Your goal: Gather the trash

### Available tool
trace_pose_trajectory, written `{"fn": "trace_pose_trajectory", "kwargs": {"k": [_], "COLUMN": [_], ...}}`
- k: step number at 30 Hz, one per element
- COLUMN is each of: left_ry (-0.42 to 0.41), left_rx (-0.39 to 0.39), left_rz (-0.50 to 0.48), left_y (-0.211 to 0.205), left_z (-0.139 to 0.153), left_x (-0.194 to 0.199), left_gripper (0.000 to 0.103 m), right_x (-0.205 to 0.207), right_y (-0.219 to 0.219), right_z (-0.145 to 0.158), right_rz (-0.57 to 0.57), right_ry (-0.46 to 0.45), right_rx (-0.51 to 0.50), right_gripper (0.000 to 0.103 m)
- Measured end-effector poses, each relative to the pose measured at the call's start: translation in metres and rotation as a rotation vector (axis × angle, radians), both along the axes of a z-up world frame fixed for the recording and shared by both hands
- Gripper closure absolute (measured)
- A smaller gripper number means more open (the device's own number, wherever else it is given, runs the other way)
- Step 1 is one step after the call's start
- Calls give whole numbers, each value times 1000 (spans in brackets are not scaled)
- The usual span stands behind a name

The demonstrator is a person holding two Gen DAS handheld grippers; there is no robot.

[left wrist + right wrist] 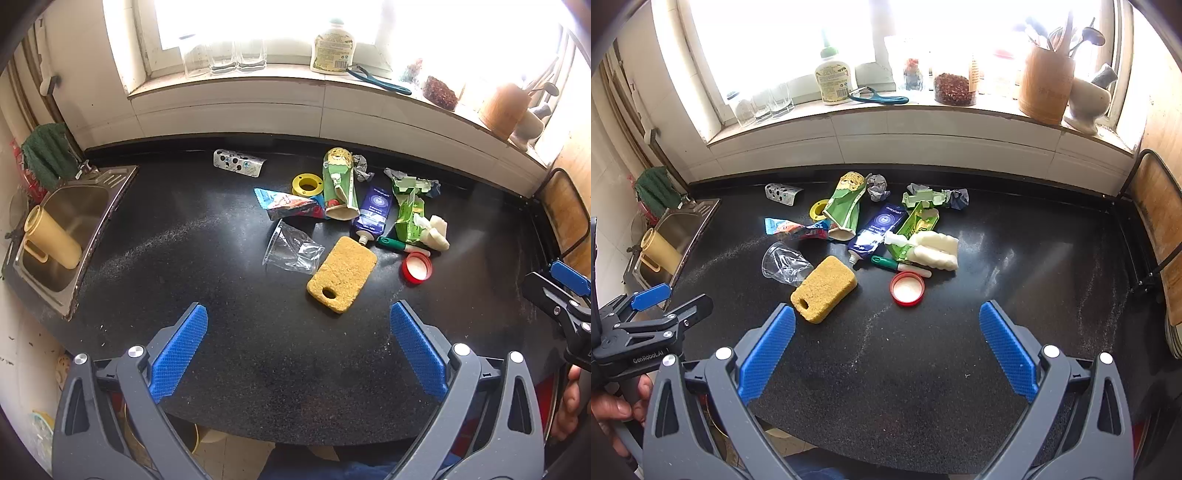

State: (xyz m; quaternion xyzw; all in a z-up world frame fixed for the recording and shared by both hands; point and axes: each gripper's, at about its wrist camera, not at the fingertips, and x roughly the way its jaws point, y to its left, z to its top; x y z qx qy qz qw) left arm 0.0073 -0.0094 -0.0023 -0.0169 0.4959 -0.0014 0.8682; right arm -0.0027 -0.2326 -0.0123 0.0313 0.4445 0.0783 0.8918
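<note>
Left gripper: blue-padded fingers spread wide, nothing between them, held above the near edge of the black countertop. Right gripper: fingers likewise spread wide and empty, over the same edge.

Trash lies in a cluster mid-counter, well ahead of both grippers. Nearest is a yellow sponge, with a crushed clear plastic cup just beside it on the left and a red lid on the right. Behind these: a blue toothpaste tube, a green-capped marker, white foam pieces, a torn green carton, a green paper cup, a blue snack wrapper, a yellow tape spool.

The left view alone shows the sink basin fully, holding a yellow pitcher. The right view alone shows clearly the bamboo utensil holder on the windowsill.
</note>
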Motion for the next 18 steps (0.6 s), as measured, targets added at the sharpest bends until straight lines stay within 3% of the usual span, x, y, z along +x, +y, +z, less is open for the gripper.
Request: {"fn": "trace_pose_trajectory", "kwargs": {"k": [18], "left_ry": [8], "left_rx": [-1], "left_rz": [-6], "left_y": [-2], "left_z": [-2], "left_x": [5], "left_gripper": [7], "right_x": [4], "right_y": [-3], "right_z": [-2], "right_rz": [1], "right_ry": [2], "right_rx": [3], "right_gripper": [6]}}
